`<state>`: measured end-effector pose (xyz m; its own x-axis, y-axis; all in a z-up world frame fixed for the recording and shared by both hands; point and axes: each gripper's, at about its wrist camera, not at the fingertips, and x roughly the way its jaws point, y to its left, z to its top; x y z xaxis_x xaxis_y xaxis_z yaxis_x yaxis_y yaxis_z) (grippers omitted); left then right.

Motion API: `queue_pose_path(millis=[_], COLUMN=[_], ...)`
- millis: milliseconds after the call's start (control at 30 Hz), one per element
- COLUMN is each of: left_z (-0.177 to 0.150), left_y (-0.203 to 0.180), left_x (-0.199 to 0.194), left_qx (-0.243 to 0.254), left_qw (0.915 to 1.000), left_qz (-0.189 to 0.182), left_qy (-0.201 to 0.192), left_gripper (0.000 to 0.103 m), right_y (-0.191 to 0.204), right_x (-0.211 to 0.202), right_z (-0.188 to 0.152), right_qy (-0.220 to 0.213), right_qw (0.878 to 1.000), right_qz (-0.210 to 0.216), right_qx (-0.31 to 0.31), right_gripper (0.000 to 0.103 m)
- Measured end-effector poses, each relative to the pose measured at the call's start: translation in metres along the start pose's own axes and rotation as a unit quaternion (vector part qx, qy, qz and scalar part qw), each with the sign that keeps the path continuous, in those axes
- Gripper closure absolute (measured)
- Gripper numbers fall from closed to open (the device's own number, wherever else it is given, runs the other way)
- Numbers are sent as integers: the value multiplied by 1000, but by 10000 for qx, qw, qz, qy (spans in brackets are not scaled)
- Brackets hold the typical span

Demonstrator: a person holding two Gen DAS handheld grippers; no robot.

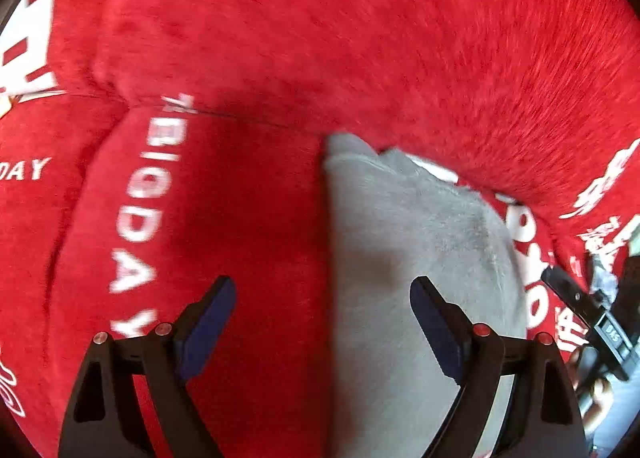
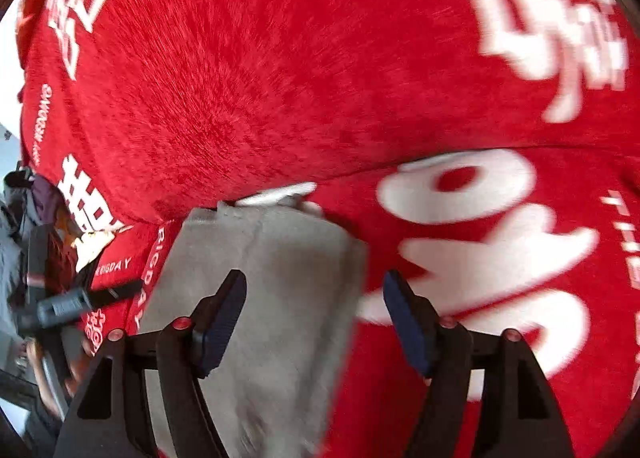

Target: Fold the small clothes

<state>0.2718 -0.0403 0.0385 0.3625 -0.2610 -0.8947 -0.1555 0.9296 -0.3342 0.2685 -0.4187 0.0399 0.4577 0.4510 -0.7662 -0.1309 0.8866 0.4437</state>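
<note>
On a red plush cover printed with white lettering, a folded grey garment lies flat against the raised fold behind it. The left gripper and right gripper hover above its opposite edges, jaws spread wide, gripping nothing.

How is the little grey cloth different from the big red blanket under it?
The grey cloth is plain, while the red blanket has white letters and signs printed on it. The grey cloth is small and lies folded in a neat strip, while the red blanket spreads out past the edges of both views. The grey cloth lies on top; the red blanket is underneath. Both look soft and fuzzy.
</note>
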Motion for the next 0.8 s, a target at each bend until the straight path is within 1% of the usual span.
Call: queue_pose_path(millis=[33, 100, 167, 233, 300, 333, 400, 433, 567, 633, 700, 767, 800], left_z=[-5, -13, -26, -38, -43, -45, -47, -46, -41, -41, -41, -40, -39], left_y=[16, 35, 52, 53, 39, 26, 4, -4, -37, -47, -57, -62, -61], left_x=[-10, -18, -18, -10, -2, 4, 8, 10, 36, 45, 54, 55, 55], left_qx=[-32, -84, -184, -255, -247, -180, -88, -47, 114, 163, 283, 377, 406], left_qw=[10000, 10000, 9996, 9986, 9976, 9966, 9952, 9948, 9935, 9930, 9939, 9949, 9951], left_qz=[7, 7, -177, -385, -553, -692, -890, -926, -875, -875, -772, -670, -636], left_qy=[-30, -39, 76, 241, 340, 405, 408, 433, 718, 781, 737, 658, 645], left_gripper=[14, 14, 14, 14, 14, 14, 14, 14, 14, 14, 14, 11, 11], right_y=[-9, -21, -30, -30, -22, -18, -11, -7, -3, -1, 4, 13, 20], right_x=[-12, -28, -40, -41, -30, -25, -12, -3, 22, 34, 42, 50, 53], right_z=[-6, -18, -33, -45, -55, -57, -60, -59, -57, -57, -56, -55, -55], right_qy=[-28, -59, -83, 3, 171, 234, 384, 454, 734, 823, 749, 749, 731], right_qw=[10000, 9997, 9987, 9979, 9973, 9970, 9956, 9951, 9917, 9904, 9906, 9904, 9915], right_qz=[29, 144, 398, 550, 632, 657, 776, 795, 947, 993, 1054, 1108, 1052], right_qx=[36, 163, 319, 339, 337, 344, 369, 384, 458, 496, 444, 352, 244], right_gripper=[26, 25, 23, 23, 23, 23, 23, 23, 23, 23, 23, 22, 22])
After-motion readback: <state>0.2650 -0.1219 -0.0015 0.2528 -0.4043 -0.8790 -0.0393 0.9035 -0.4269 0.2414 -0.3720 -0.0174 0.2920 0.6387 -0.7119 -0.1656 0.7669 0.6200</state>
